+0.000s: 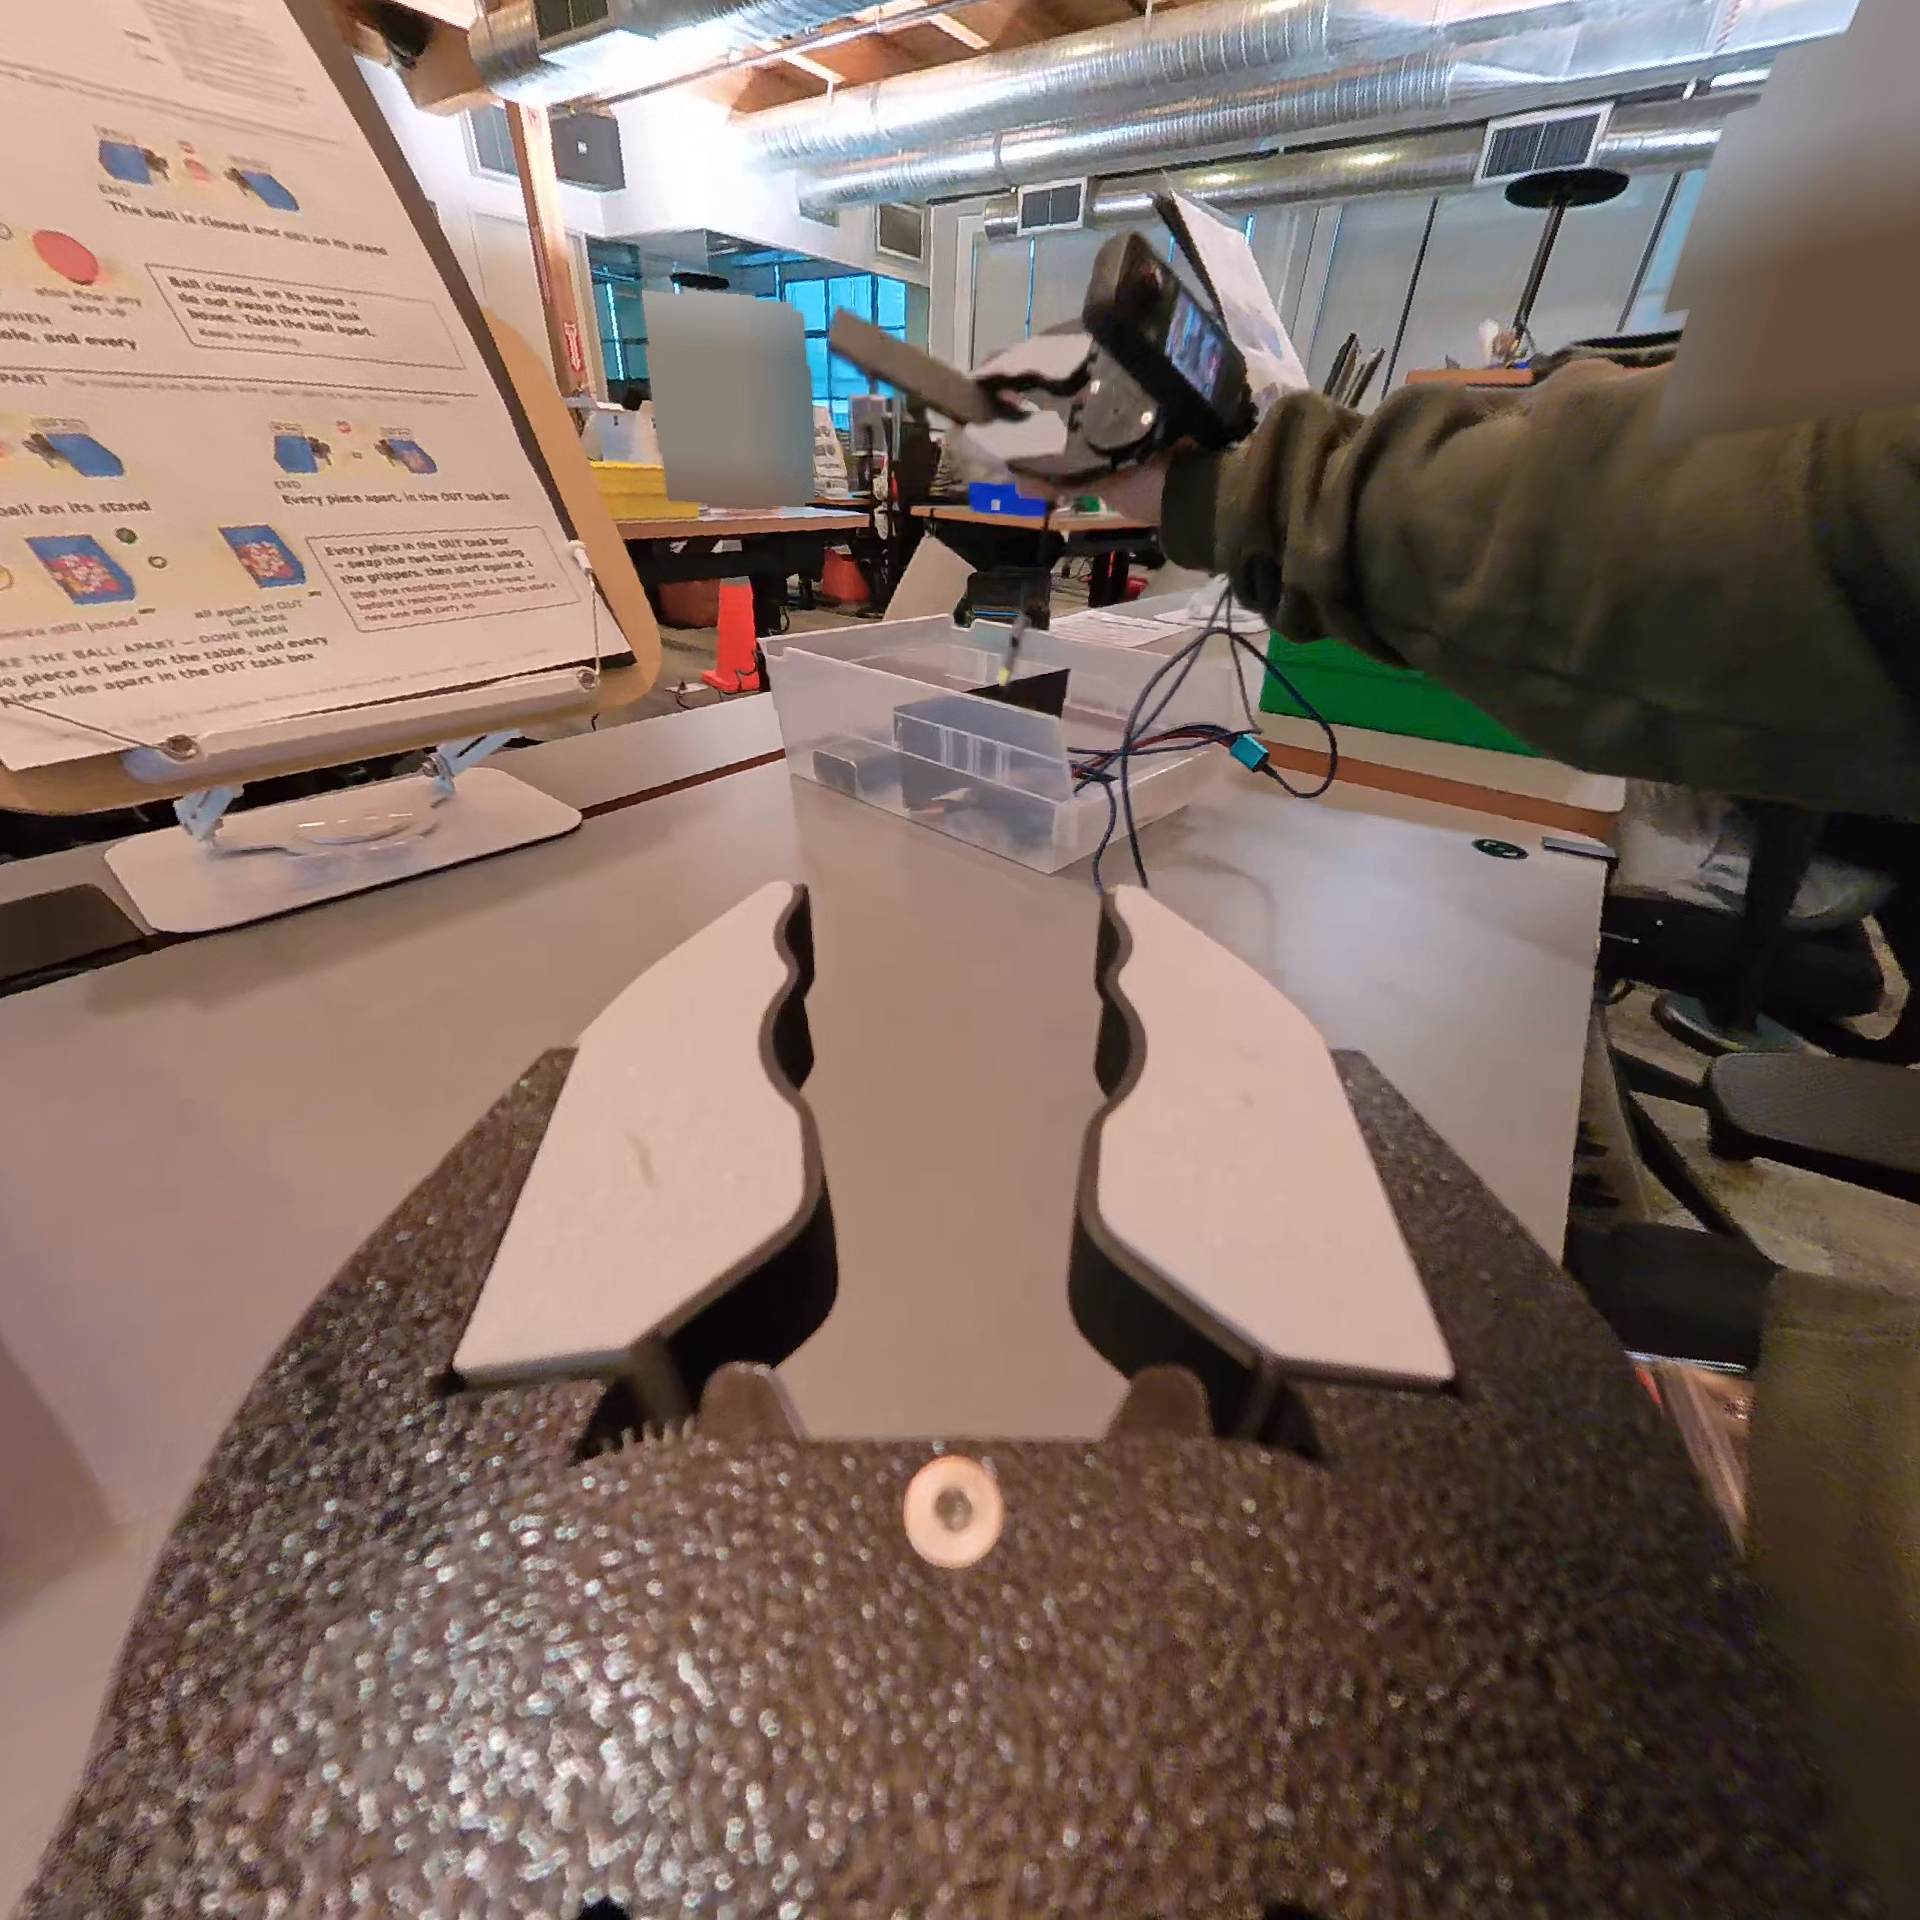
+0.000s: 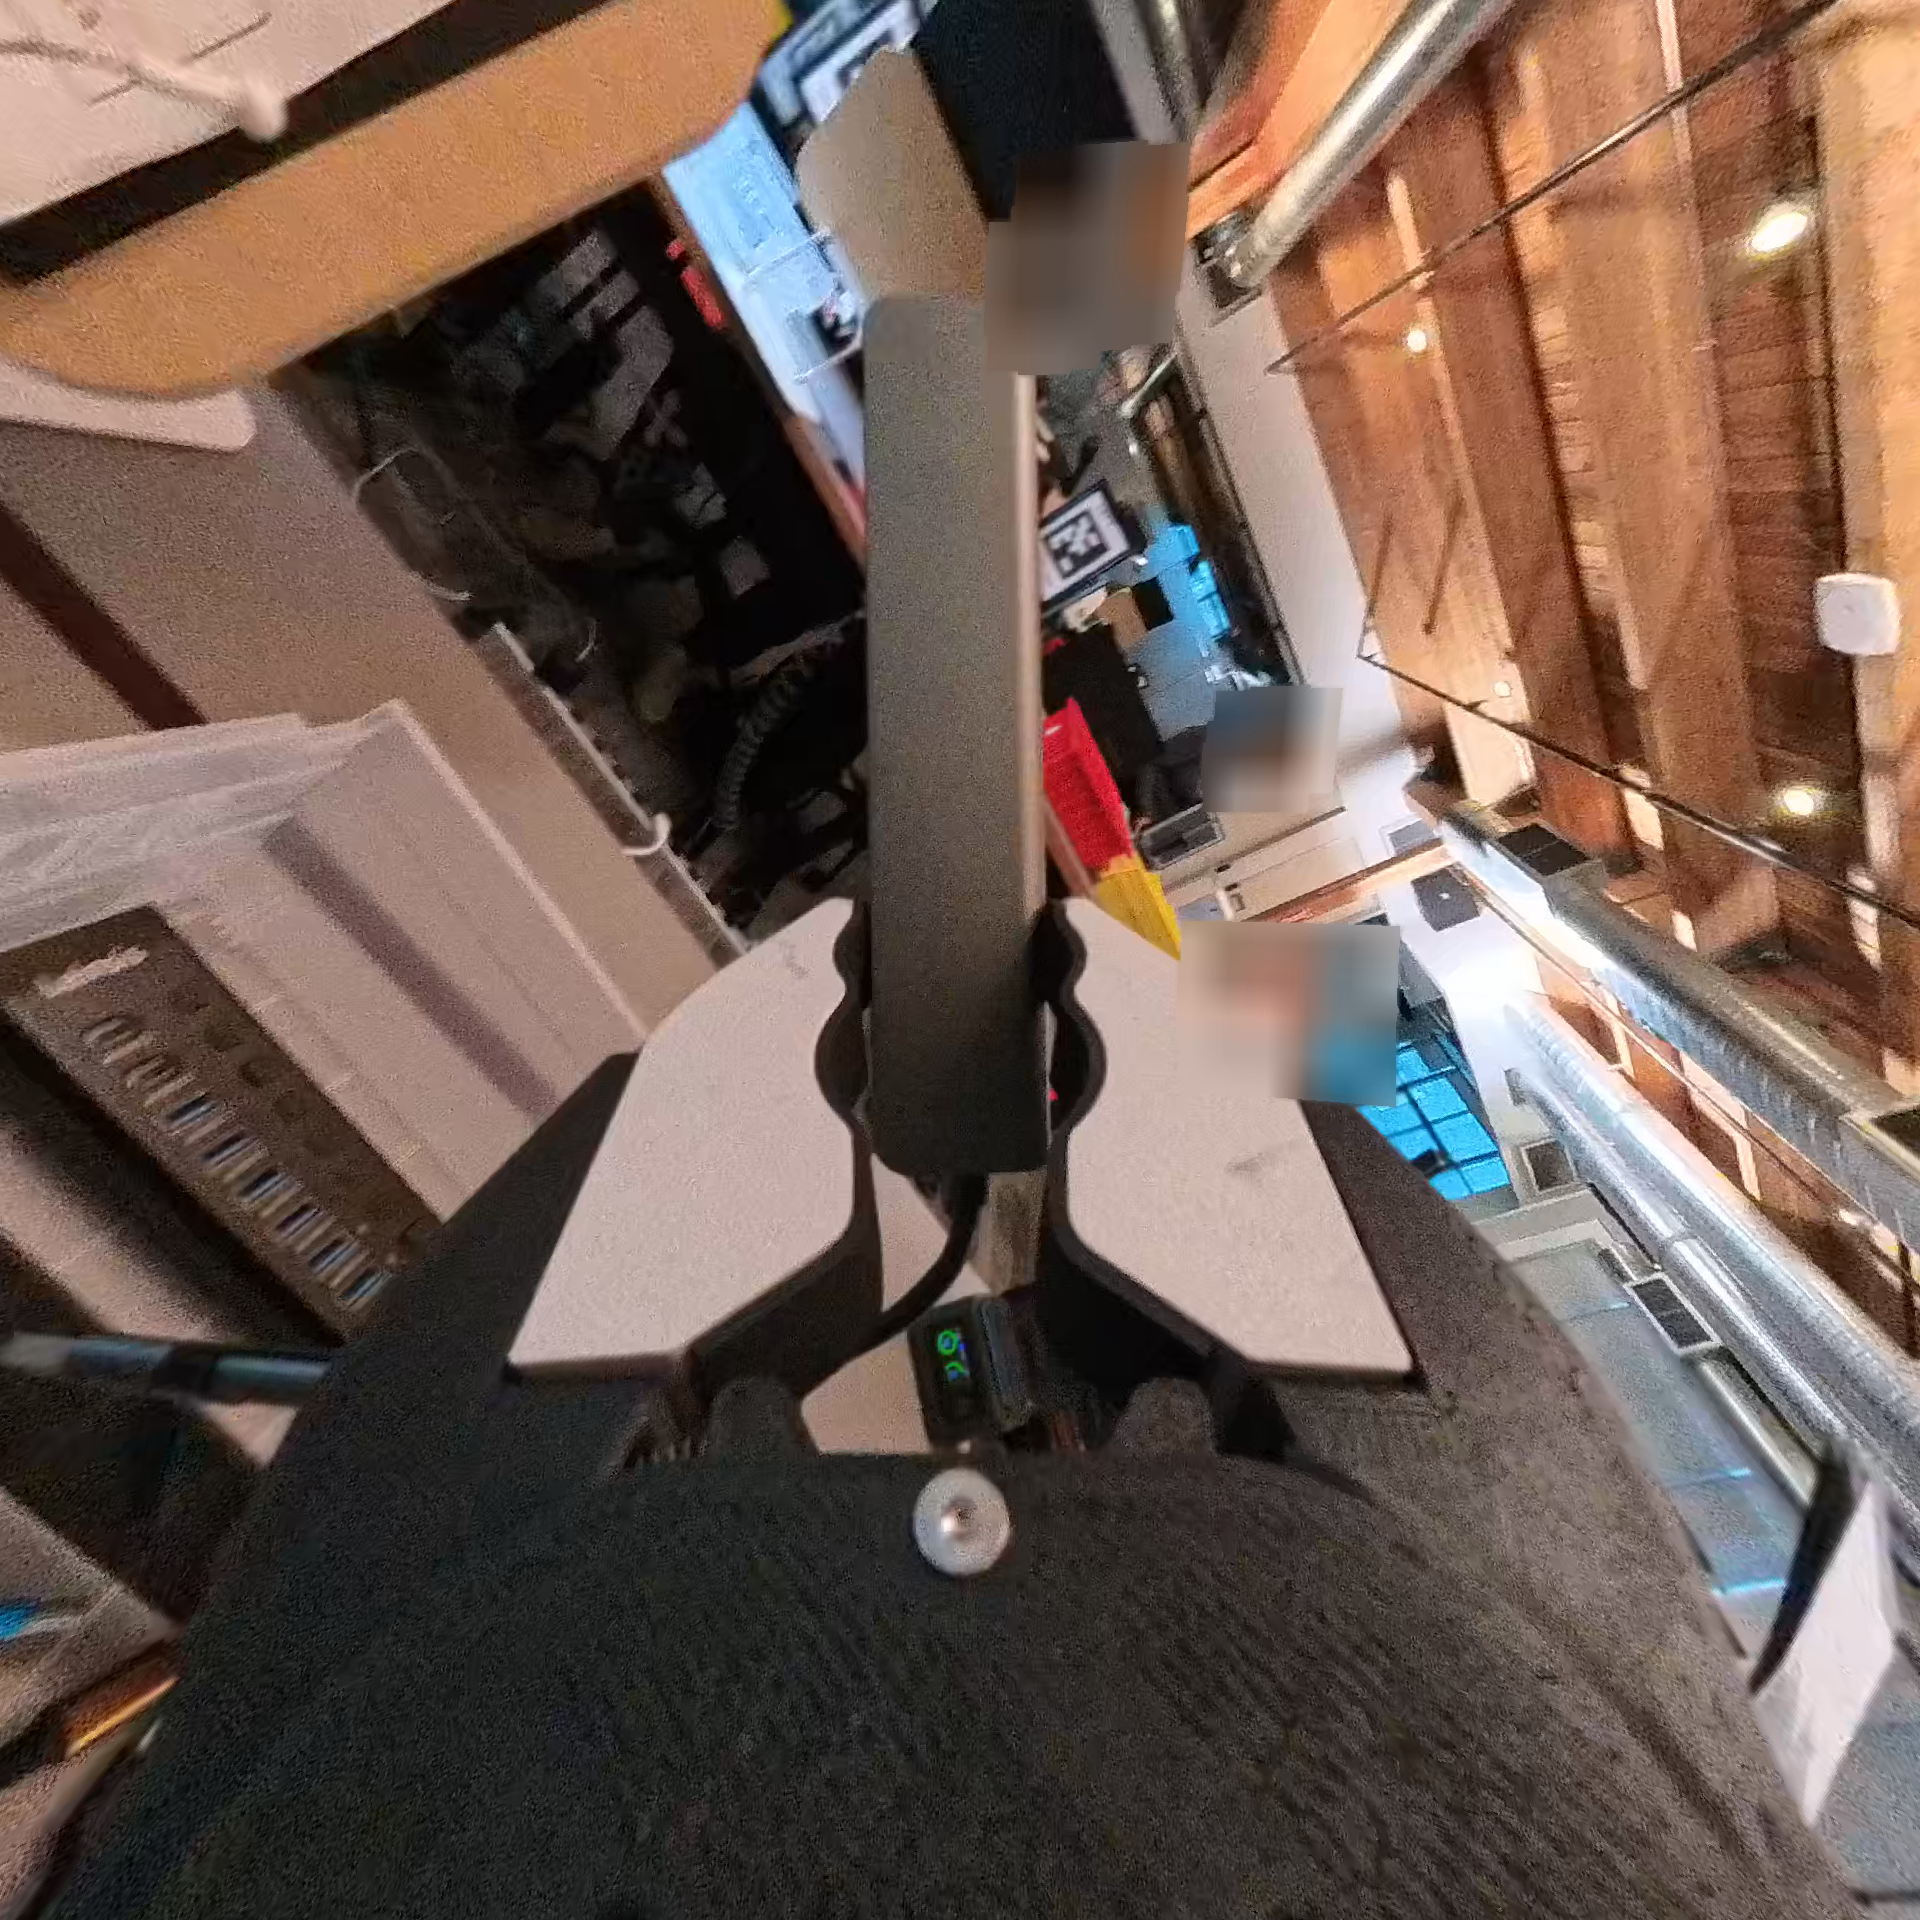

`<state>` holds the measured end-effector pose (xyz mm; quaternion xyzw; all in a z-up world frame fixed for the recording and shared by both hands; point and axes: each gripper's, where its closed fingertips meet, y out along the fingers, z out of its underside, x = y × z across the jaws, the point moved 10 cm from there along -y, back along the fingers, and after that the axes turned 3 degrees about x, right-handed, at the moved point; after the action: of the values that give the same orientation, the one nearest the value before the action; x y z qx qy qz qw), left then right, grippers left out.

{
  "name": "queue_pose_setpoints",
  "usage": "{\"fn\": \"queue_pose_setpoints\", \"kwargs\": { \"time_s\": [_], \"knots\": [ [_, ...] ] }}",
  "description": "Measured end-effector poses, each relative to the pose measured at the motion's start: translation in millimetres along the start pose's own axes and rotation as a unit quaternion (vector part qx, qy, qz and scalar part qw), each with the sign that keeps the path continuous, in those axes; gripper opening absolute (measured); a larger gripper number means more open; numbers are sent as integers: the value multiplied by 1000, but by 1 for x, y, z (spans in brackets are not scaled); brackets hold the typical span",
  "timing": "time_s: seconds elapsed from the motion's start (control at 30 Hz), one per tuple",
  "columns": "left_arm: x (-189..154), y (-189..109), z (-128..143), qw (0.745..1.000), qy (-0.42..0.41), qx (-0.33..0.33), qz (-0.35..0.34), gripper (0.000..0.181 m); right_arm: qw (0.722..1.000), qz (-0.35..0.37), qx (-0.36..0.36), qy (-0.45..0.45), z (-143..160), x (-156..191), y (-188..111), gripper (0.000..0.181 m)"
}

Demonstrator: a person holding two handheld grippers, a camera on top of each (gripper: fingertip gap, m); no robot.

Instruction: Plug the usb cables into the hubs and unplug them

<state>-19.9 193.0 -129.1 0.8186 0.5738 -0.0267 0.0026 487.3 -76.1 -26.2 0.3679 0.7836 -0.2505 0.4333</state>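
the right gripper [image 2: 951, 1023] is clenching a long, dark grey usb hub [image 2: 951, 665] by its near end and is holding it up in the air above the clear plastic bin [image 1: 997, 727], the hub's short black cable [image 2: 935, 1262] curling down between the fingers. the left gripper [image 1: 951, 987] is hovering released and empty over the bare grey worktop [image 1: 312, 1091], its jaws standing well apart. inside the bin other dark hubs [image 1: 977, 732] are lying, with thin usb cables [image 1: 1164, 753] trailing over its right wall, and a paper instruction sheet on a stand [image 1: 260, 364] is leaning at the left.
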Motion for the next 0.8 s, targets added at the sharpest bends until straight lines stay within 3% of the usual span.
{"fn": "queue_pose_setpoints", "kwargs": {
  "time_s": [0.1, 0.27, 0.4, 0.5, 0.63, 0.73, 0.8],
  "knots": [
    [-2, 4, 2, 1000, -7, 2, 10, 51, 997, 71, -13, 13, -5, -21, -1, 31],
    [-8, 10, 3, 999, 3, 20, 25, 51, 1000, -6, 17, -11, 11, 13, 16, 31],
    [-9, 11, 3, 999, 3, 30, 29, 52, 991, -125, 36, 12, 30, 47, 19, 32],
    [-8, 10, 3, 999, 3, 30, 28, 52, 969, -241, 59, -5, 38, 61, 19, 32],
    [-6, 11, 5, 999, -7, 33, 30, 52, 918, -349, 190, -2, 56, 63, 25, 34],
    [-8, 13, 6, 999, -4, 40, 32, 52, 941, -296, 160, 40, 51, 47, 21, 80],
    [-10, 16, 7, 998, -1, 48, 33, 53, 946, -298, 105, 75, 42, 34, 12, 82]
  ]
}}
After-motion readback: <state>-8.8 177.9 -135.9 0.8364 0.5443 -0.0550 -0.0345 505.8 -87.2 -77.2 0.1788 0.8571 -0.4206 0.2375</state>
